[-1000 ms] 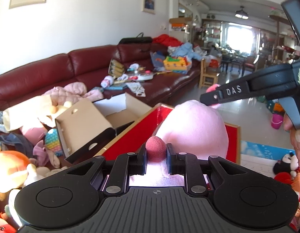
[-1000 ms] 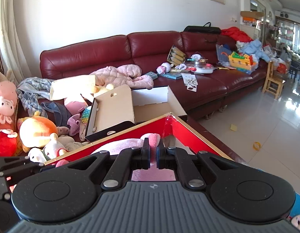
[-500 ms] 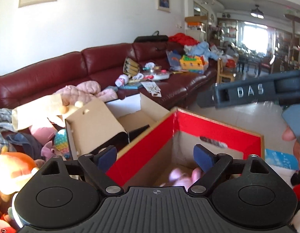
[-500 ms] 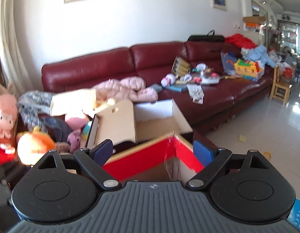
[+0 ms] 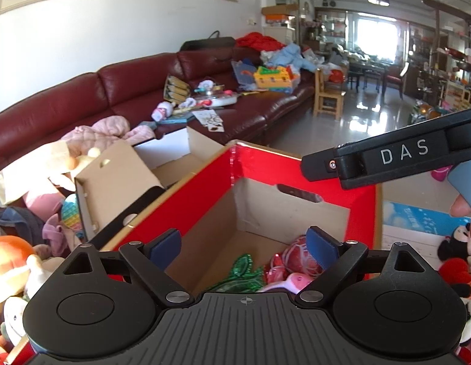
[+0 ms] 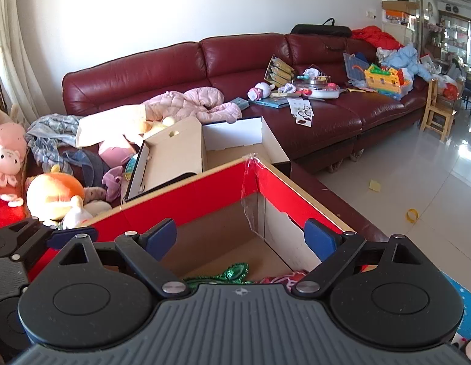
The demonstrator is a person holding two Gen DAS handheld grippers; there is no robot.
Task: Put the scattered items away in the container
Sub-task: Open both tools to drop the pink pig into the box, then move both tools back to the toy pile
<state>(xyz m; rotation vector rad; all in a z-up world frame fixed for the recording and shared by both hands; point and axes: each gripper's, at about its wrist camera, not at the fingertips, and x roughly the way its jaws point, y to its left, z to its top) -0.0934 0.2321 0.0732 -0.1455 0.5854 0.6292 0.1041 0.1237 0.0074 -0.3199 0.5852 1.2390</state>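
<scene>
The container is a cardboard box with a red-lined rim (image 5: 198,191) (image 6: 186,200), right below both grippers. Its floor holds a pink plush toy (image 5: 293,283), a green sequined item (image 5: 241,270) (image 6: 235,270) and a red netted item (image 5: 296,255) (image 6: 281,278). My left gripper (image 5: 243,243) hangs open over the box, its blue pads wide apart with nothing between them. My right gripper (image 6: 240,234) is open over the box too and holds nothing. Its black arm marked DAS (image 5: 387,158) crosses the right of the left wrist view.
An open plain cardboard box (image 6: 174,152) stands just behind the red one. Plush toys (image 6: 52,194) are piled at the left, and a mouse plush (image 5: 457,249) lies at the right. Behind is a dark red sofa (image 6: 235,54) strewn with clothes and toys. A person's fingers (image 5: 462,210) show at the right edge.
Both grippers went from shut on the big pink plush to wide open. The plush dropped into the red box, and both grippers sank a little toward it.
</scene>
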